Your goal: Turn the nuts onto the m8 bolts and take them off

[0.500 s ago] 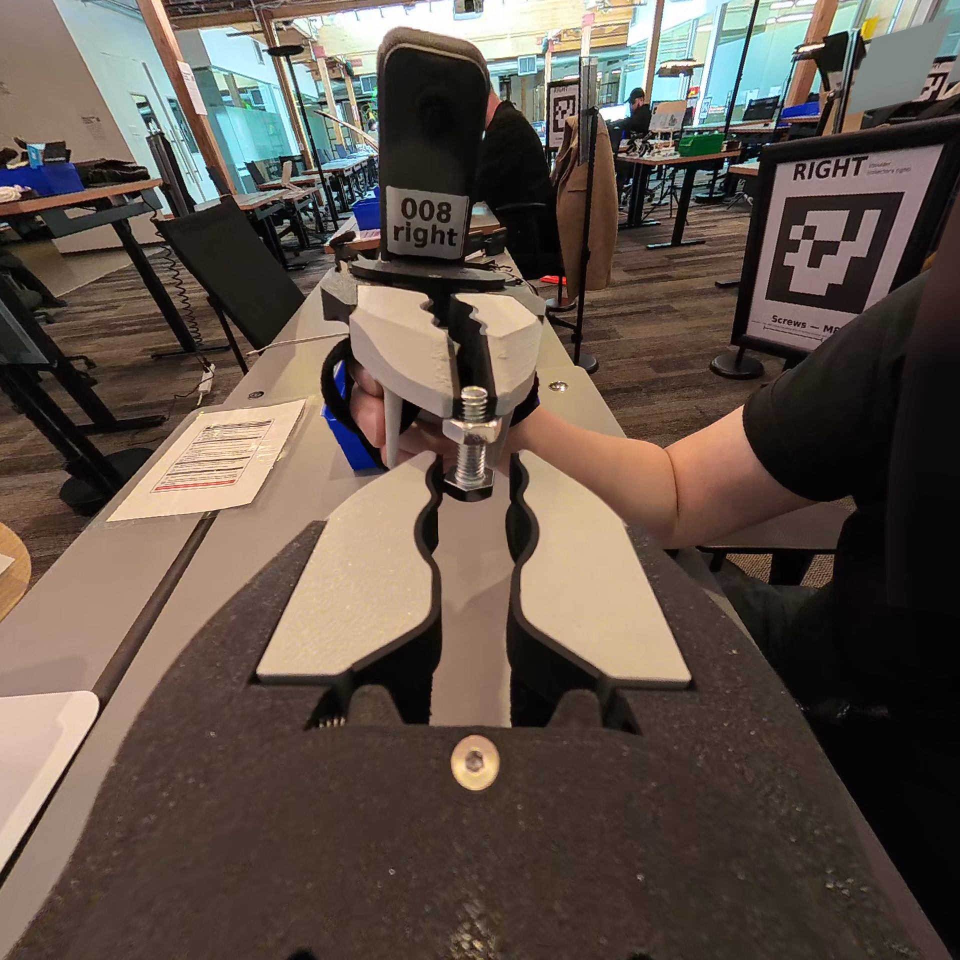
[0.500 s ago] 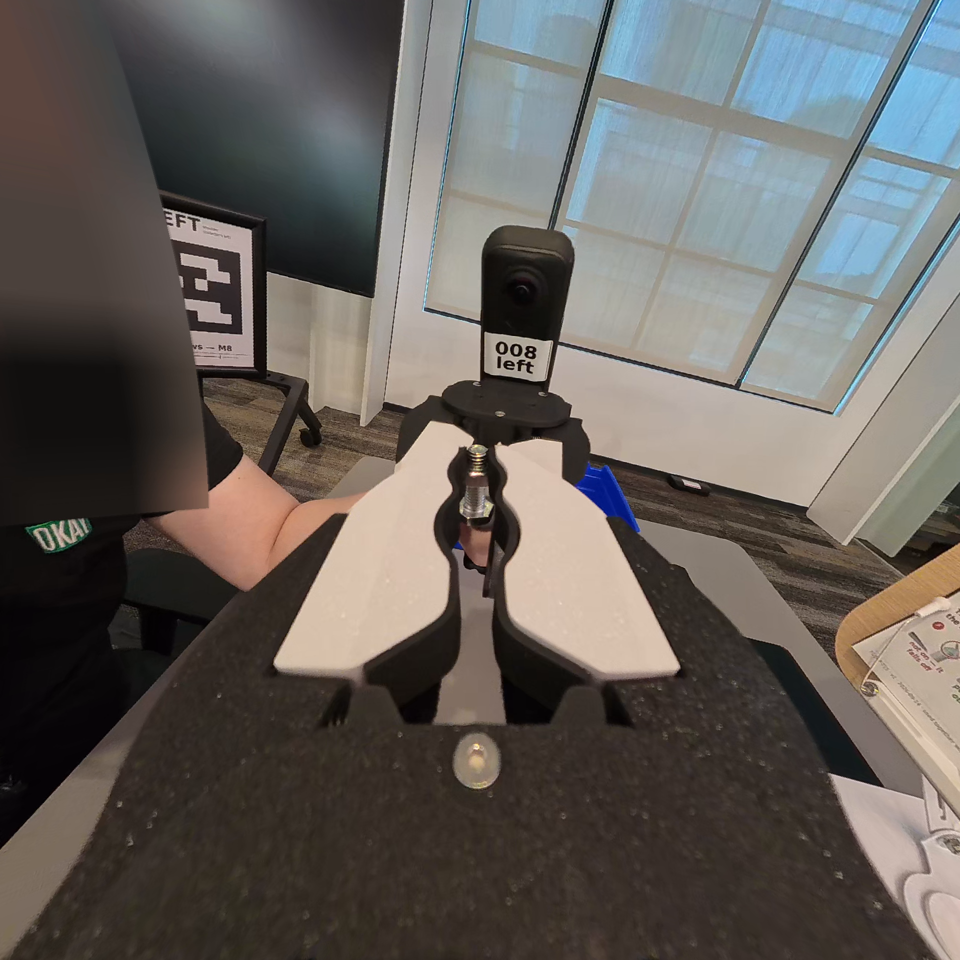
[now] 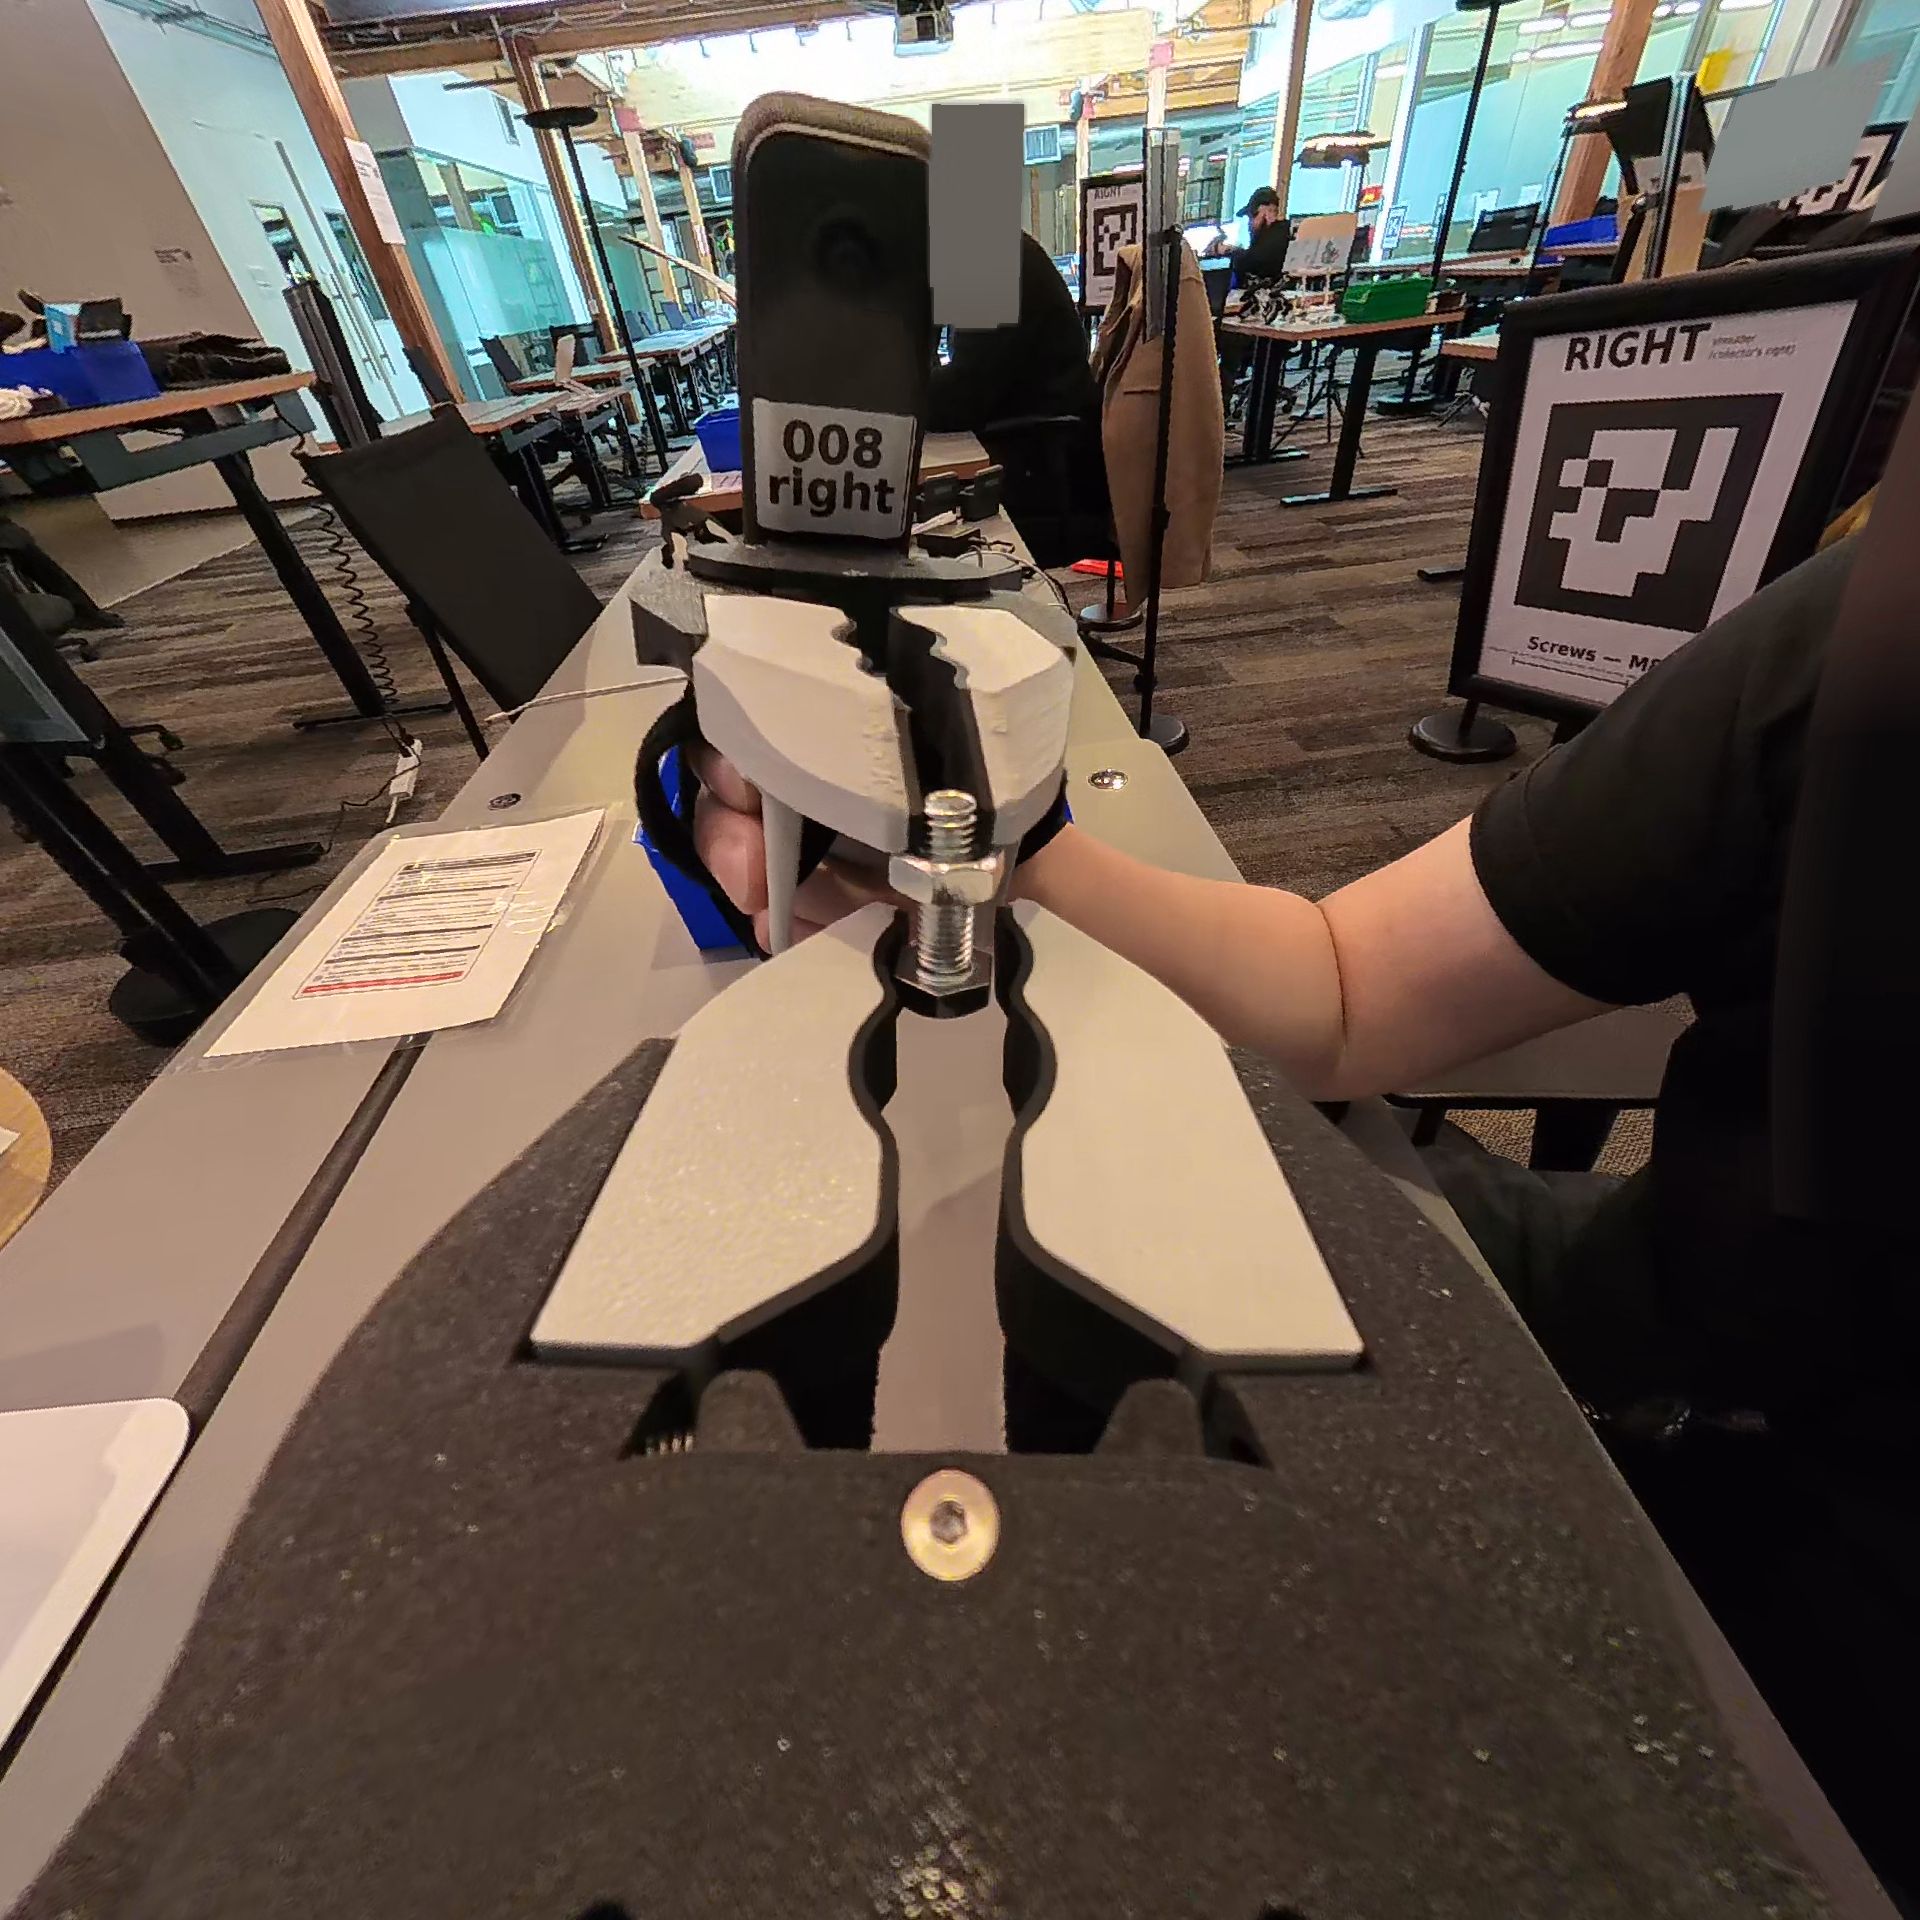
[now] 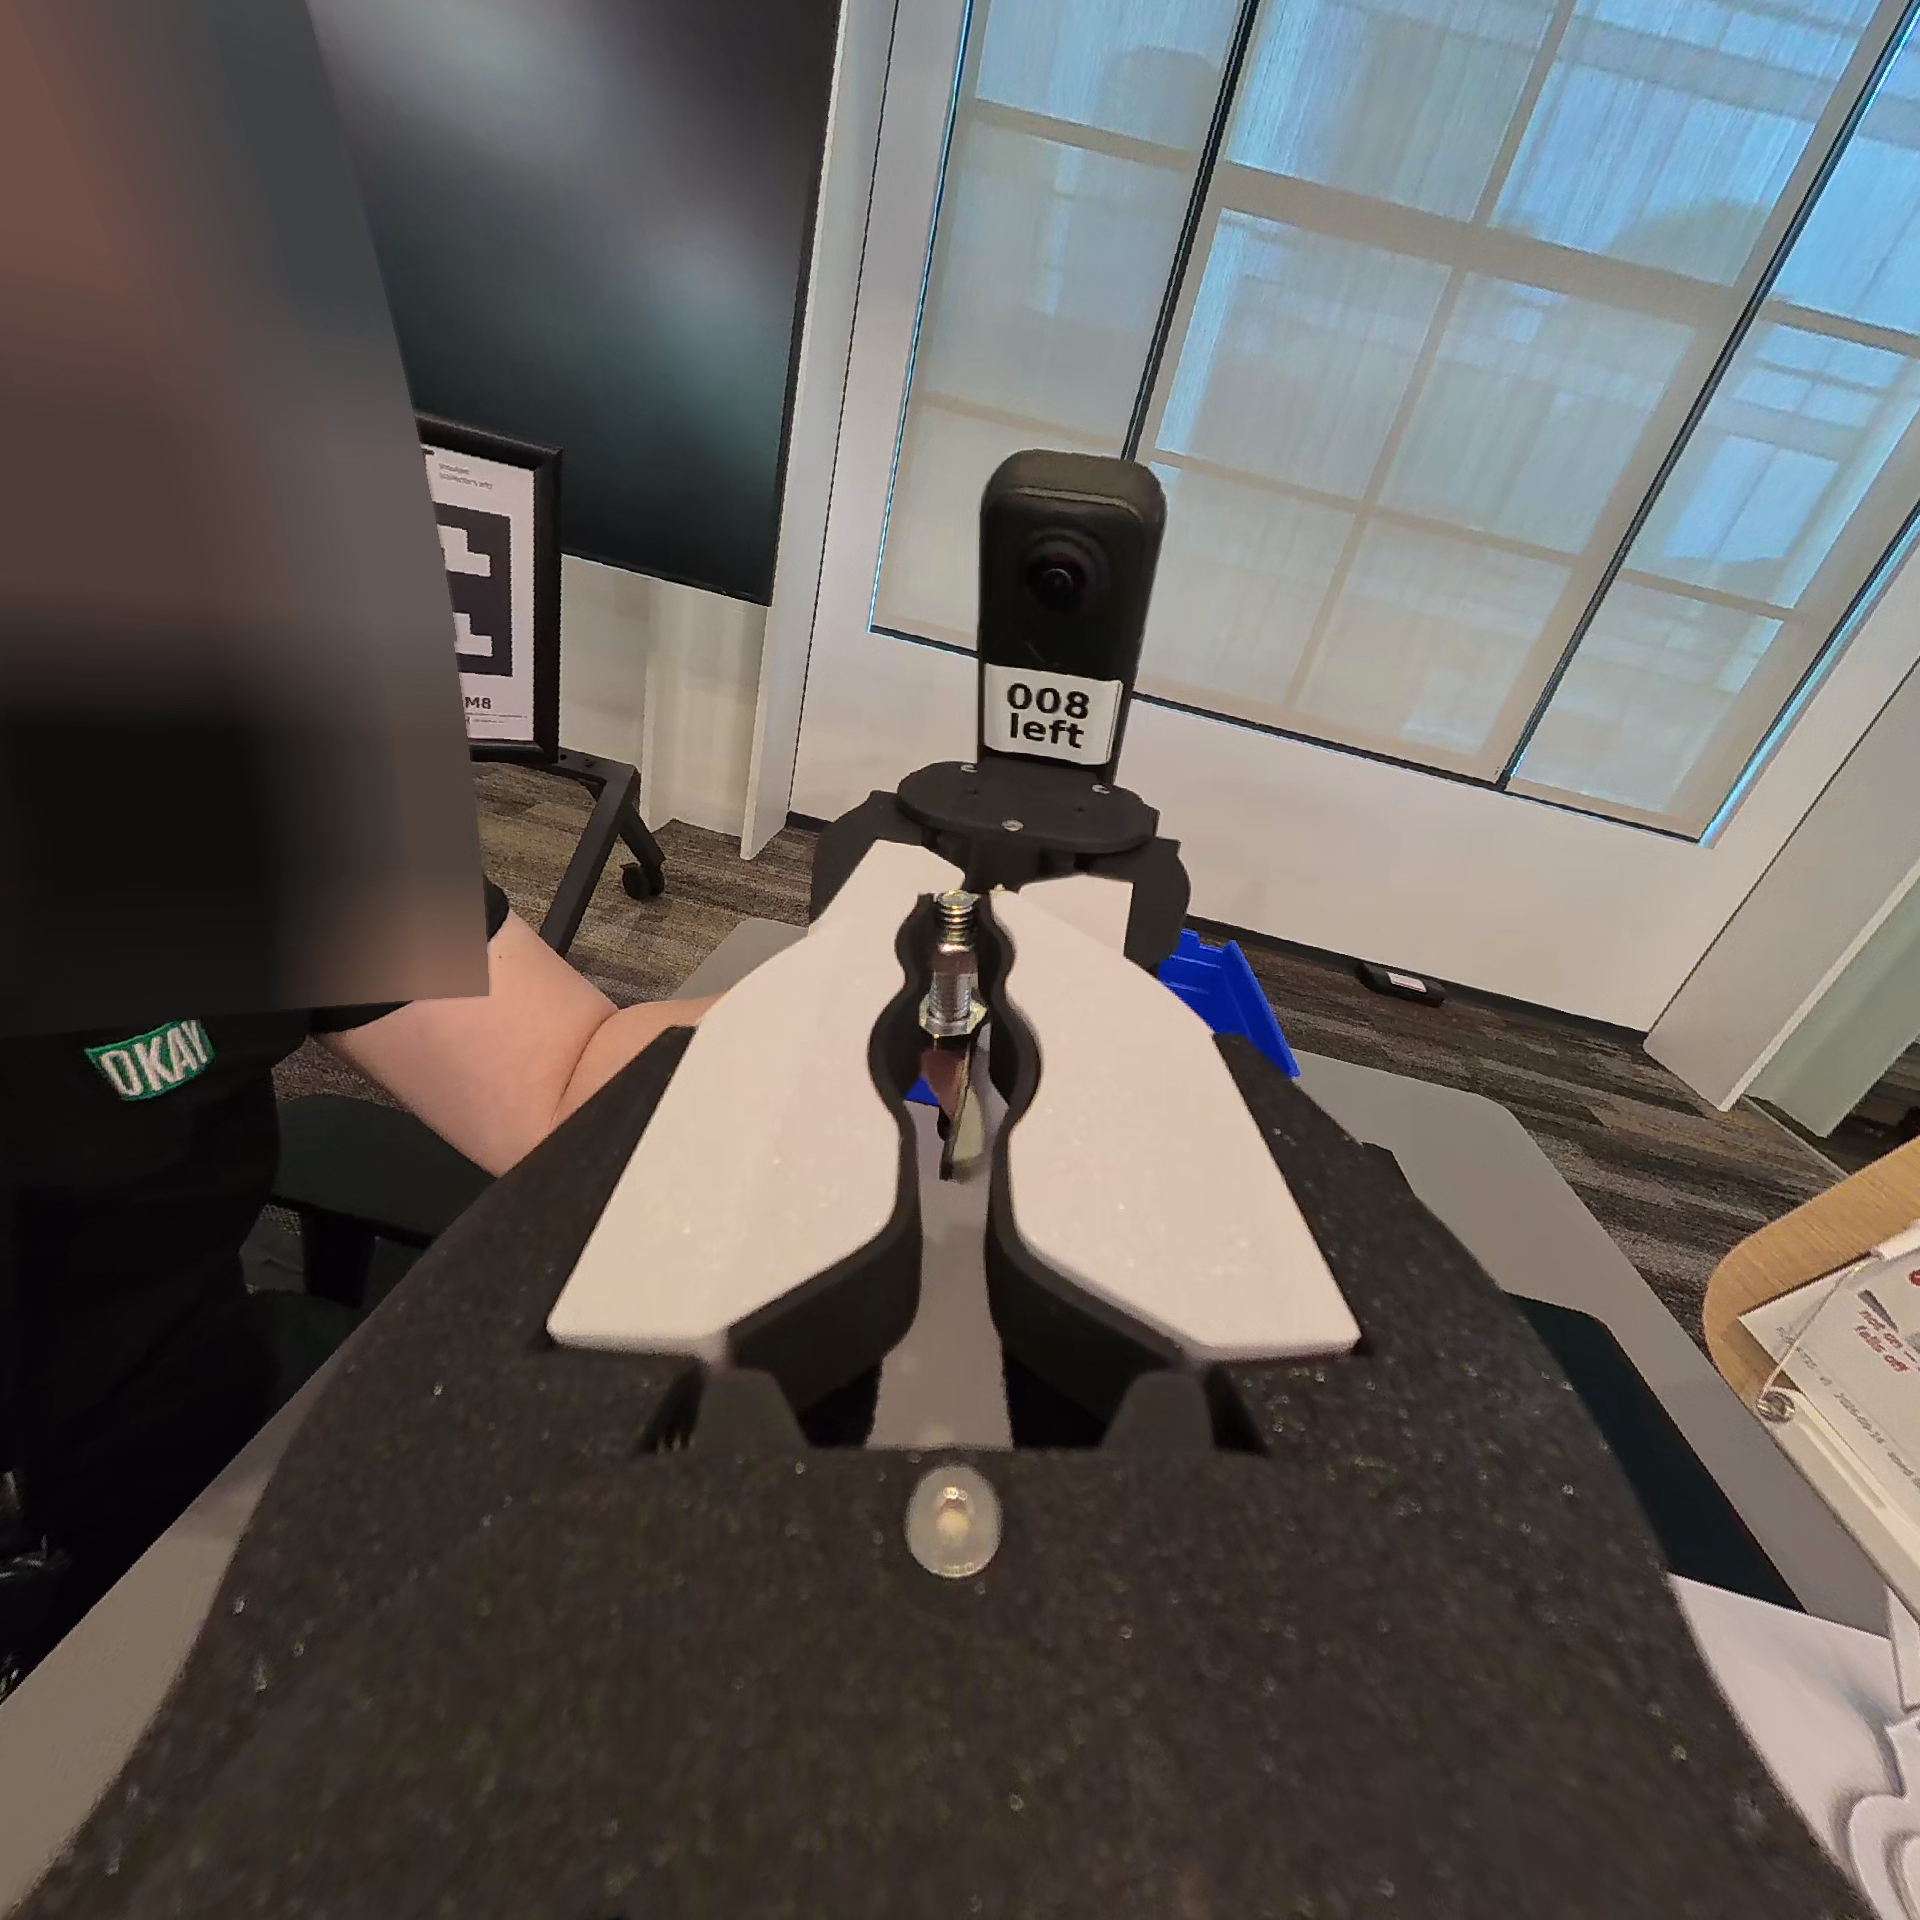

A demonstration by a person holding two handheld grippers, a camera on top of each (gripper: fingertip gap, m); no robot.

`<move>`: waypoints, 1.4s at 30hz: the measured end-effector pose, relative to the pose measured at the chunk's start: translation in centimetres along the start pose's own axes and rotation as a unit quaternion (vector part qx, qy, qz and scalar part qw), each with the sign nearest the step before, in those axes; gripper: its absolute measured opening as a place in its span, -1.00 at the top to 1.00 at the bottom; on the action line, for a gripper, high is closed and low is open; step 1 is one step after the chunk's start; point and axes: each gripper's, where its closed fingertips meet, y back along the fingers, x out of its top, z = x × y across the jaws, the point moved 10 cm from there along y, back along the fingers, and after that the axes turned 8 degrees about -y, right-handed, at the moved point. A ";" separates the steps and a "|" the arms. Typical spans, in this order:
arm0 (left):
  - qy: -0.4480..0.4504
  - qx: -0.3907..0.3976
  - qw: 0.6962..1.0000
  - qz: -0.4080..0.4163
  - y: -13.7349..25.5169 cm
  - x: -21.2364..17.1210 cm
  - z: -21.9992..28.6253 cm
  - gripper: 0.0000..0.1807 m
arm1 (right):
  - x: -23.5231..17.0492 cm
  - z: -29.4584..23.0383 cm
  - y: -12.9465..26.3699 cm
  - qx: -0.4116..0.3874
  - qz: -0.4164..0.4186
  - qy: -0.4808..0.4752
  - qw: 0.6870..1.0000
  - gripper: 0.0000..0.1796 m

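Bolt [image 3: 943,940] stands upright above the grey table [image 3: 540,1060], hex nut [image 3: 948,881] midway up its thread. Your left gripper [image 3: 940,992] pinches the bolt head; your right gripper [image 4: 951,961] clamps the nut, fingers pressed in. Blue bin [image 3: 691,894] behind

blue bin [image 3: 694,902] just beyond grippers | grey table [image 3: 499,1101] left bare
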 end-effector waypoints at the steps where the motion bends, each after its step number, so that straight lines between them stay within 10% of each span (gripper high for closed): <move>1: 0.000 -0.001 1.000 -0.001 0.0 0.0 0.0 0.83 | 0.0 0.0 0.0 0.001 0.000 0.001 1.000 0.92; 28: -0.011 0.031 0.999 -0.021 -0.5 -0.4 -0.5 0.89 | 0.3 0.1 0.2 -0.023 0.023 0.006 0.999 0.76; 37: 0.004 0.277 0.957 -0.090 -0.4 -2.3 -3.7 0.89 | 1.5 0.6 2.0 -0.314 -0.112 -0.086 0.939 0.70; 42: 0.012 0.346 0.933 -0.099 -1.2 -3.3 -4.3 0.89 | 0.5 1.4 0.9 -0.346 -0.112 -0.116 0.924 0.70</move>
